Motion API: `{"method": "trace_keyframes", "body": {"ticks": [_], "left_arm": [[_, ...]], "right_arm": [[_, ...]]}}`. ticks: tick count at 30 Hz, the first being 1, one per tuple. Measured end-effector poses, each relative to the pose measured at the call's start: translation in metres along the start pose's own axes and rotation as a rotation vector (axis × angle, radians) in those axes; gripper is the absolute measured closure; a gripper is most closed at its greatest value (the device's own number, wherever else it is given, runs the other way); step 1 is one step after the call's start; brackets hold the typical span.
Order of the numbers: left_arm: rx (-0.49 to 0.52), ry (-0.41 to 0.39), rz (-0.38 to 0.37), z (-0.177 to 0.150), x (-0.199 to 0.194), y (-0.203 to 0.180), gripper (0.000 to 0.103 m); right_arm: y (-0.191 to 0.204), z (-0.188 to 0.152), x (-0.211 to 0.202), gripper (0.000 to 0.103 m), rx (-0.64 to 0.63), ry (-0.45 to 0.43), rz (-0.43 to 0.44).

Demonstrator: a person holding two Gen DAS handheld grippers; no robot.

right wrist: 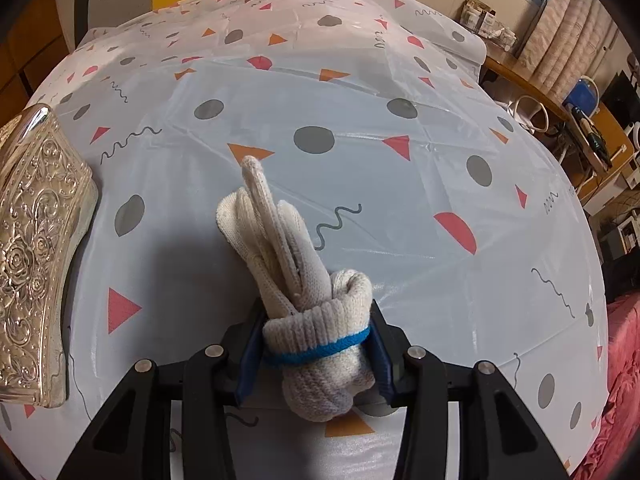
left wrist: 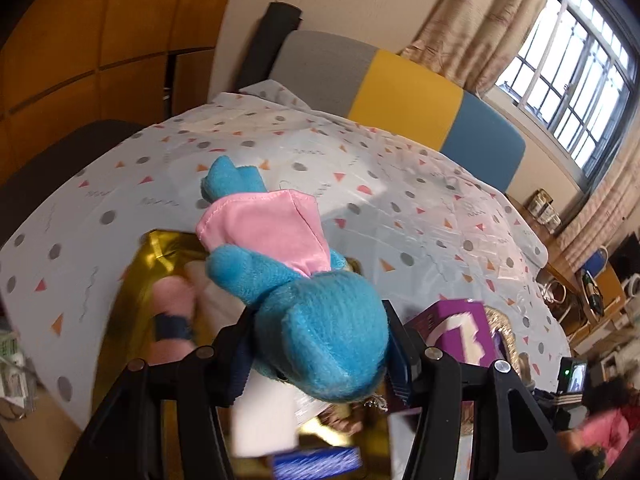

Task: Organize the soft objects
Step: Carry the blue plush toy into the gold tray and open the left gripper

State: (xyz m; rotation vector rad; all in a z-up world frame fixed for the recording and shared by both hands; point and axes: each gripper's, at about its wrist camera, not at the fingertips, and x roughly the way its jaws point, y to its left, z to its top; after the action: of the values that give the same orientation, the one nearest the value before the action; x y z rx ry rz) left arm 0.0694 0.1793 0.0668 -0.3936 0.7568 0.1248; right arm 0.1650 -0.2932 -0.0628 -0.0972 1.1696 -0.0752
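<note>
In the left wrist view my left gripper (left wrist: 320, 344) is shut on a blue plush toy (left wrist: 328, 336) that wears a pink cloth (left wrist: 264, 232). The toy hangs above a shiny gold box (left wrist: 152, 256), which holds a pink soft item with a dark band (left wrist: 172, 304) and pale things beside it. In the right wrist view my right gripper (right wrist: 316, 340) is shut on a rolled pair of white knitted gloves (right wrist: 280, 248) with a blue band, just above the patterned tablecloth (right wrist: 400, 200). The gloves' fingers point away from me.
A purple box (left wrist: 456, 328) stands right of the gold box, and a small blue box (left wrist: 316, 462) lies blurred at the bottom. A silver embossed box (right wrist: 36, 248) sits at the table's left edge. A grey, yellow and blue chair back (left wrist: 400, 96) stands behind the table.
</note>
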Motion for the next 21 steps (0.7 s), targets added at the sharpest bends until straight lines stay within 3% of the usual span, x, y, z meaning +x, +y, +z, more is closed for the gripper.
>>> {"method": "trace_keyframes", "body": {"ticks": [4,11,15,21], "left_arm": [[-0.057,0.001,0.028,-0.017,-0.017,0.038,0.046],[-0.096,0.012,0.161,-0.051,-0.038,0.102,0.045],[-0.06,0.042,0.192,-0.071,-0.032,0.106,0.046],[0.006,0.122,0.159,-0.087,0.004,0.086,0.045]], "right_arm": [[0.001,-0.001,-0.001,0.056,-0.004,-0.007,-0.003],[0.004,-0.003,-0.003,0.056,-0.02,-0.018,-0.016],[0.004,-0.003,-0.003,0.057,-0.027,-0.024,-0.022],[0.005,-0.005,-0.004,0.057,-0.027,-0.03,-0.038]]}}
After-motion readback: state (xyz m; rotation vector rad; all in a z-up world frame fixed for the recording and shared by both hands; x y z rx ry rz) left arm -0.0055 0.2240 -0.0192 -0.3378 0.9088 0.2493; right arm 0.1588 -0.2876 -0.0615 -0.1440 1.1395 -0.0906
